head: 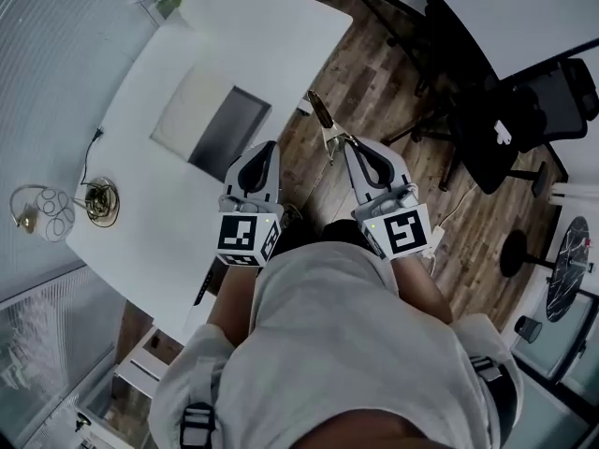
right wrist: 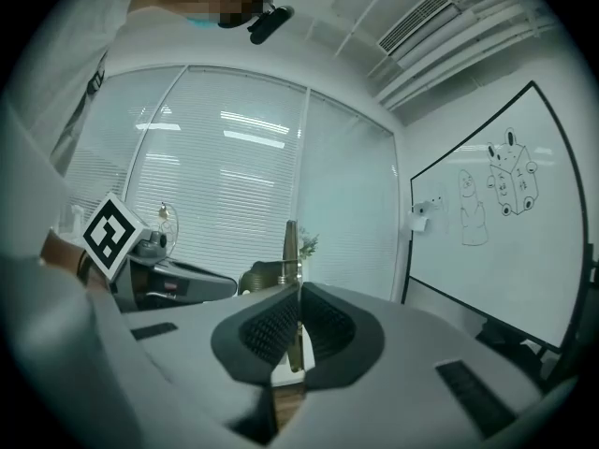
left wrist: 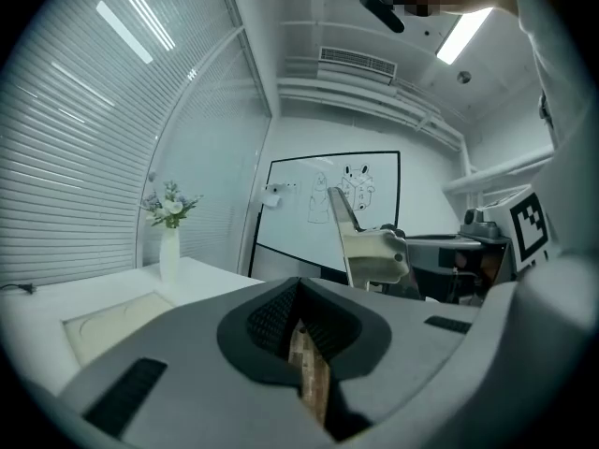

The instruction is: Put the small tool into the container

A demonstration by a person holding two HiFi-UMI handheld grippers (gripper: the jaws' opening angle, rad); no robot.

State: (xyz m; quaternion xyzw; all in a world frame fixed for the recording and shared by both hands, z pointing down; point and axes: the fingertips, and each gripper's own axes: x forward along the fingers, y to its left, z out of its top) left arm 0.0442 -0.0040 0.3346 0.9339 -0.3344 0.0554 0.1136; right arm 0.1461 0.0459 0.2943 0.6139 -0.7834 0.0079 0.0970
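right gripper (head: 350,144) is clamped tight on the small tool (head: 324,121), thin blade poking past the tips, out over the floor. left gripper (head: 266,150) is pinched together on nothing. container (head: 180,112) sits on the white table (head: 140,204), its depth hard to judge, and my torso hides the near table edge

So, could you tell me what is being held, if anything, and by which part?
The right gripper pinches the small metal tool by its near end; the rest sticks out beyond. The left gripper is shut on nothing.
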